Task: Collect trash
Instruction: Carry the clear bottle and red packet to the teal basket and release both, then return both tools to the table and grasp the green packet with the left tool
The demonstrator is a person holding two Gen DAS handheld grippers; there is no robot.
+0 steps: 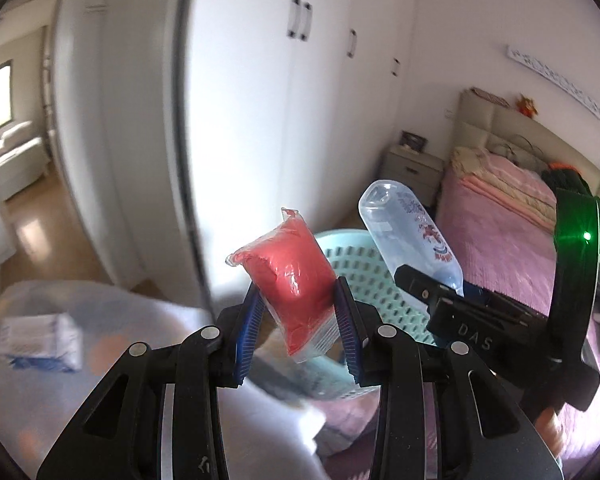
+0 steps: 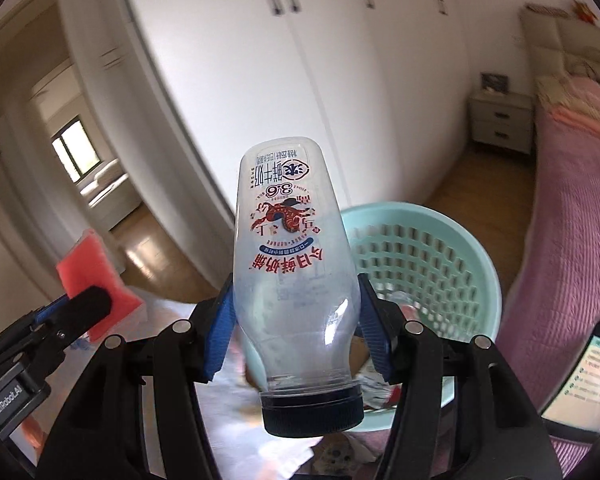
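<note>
My left gripper [image 1: 298, 326] is shut on a red packet in clear wrap [image 1: 290, 280], held up in the air. My right gripper [image 2: 296, 334] is shut on an empty clear milk bottle [image 2: 292, 264] with a dark cap, held cap-down. The bottle also shows in the left wrist view [image 1: 412, 236], to the right of the packet, and the packet shows in the right wrist view [image 2: 96, 276] at the left. A light teal perforated basket [image 2: 432, 264] stands on the floor behind and below both grippers; it also shows in the left wrist view [image 1: 360, 280].
A bed with a pink cover [image 1: 512, 240] is at the right, with a nightstand [image 2: 500, 120] at the wall. White wardrobe doors [image 2: 300, 80] fill the back. A small white and blue package [image 1: 40, 340] lies on a blurred pale surface at lower left. A phone screen [image 2: 580, 380] shows at lower right.
</note>
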